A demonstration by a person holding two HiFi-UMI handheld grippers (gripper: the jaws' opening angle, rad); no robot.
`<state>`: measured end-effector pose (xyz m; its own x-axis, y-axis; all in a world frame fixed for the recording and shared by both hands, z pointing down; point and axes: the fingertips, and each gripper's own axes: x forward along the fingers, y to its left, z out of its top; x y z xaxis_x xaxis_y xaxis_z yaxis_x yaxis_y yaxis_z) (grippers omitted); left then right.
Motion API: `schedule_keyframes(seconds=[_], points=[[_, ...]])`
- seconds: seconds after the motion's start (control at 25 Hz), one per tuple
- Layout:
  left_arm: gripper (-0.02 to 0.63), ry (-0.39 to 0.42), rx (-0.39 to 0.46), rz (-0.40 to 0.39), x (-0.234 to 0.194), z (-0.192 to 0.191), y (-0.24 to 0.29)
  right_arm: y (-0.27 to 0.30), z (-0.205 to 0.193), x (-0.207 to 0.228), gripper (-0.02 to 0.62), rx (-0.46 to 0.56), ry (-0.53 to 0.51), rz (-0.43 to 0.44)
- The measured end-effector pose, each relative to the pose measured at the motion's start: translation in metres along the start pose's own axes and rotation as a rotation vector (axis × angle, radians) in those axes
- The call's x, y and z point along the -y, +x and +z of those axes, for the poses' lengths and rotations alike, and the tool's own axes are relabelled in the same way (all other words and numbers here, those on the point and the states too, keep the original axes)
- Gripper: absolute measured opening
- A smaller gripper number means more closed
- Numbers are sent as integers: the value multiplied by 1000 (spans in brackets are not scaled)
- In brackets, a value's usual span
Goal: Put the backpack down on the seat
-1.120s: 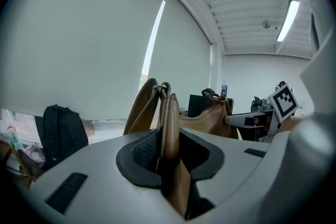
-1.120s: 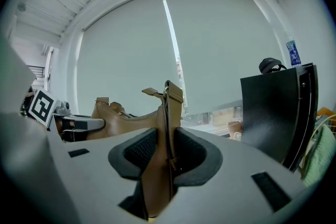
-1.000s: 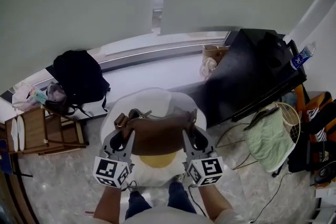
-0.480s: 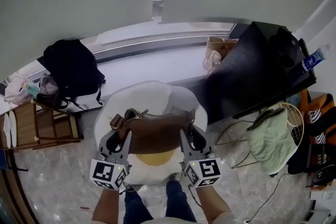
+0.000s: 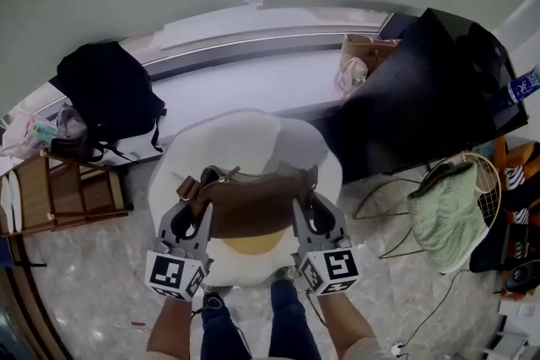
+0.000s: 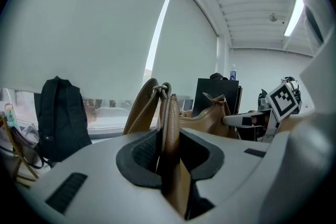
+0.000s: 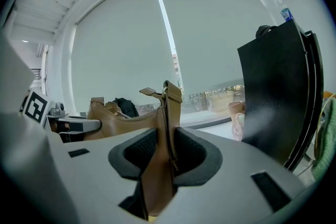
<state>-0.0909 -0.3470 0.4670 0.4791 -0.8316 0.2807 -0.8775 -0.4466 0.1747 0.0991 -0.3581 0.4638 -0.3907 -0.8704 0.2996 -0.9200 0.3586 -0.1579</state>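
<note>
The backpack is a brown leather bag [image 5: 253, 205], hanging stretched between my two grippers over a round white seat [image 5: 245, 139] with a yellow centre [image 5: 253, 244]. My left gripper [image 5: 187, 213] is shut on the bag's left end, where a strap and ring [image 6: 167, 107] stand upright between the pads. My right gripper [image 5: 311, 212] is shut on the bag's right end, with a strap and buckle [image 7: 168, 107] pinched between its jaws. In the left gripper view the bag's body [image 6: 210, 115] runs across to the other gripper. Whether the bag's bottom touches the seat is hidden.
A black backpack [image 5: 105, 88] leans on the window ledge at left, above a wooden rack [image 5: 63, 198]. A big black panel [image 5: 430, 88] stands right of the seat, with a tan bag [image 5: 363, 55] beside it. A green cloth [image 5: 443, 215] lies on a wire frame.
Both grippers keep the same hold on the brown bag. The head view has shifted slightly, so the seat now shows more fully beyond the bag.
</note>
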Motion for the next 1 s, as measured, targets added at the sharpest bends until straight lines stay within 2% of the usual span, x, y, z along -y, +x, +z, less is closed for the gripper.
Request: schedule_keyframes(seconds=[0.52, 1.0], points=[[103, 4, -22, -6, -6, -57, 28, 22, -60, 21, 137, -29, 5, -1], [103, -41, -30, 0, -19, -123, 49, 49, -121, 32, 137, -58, -19, 16]])
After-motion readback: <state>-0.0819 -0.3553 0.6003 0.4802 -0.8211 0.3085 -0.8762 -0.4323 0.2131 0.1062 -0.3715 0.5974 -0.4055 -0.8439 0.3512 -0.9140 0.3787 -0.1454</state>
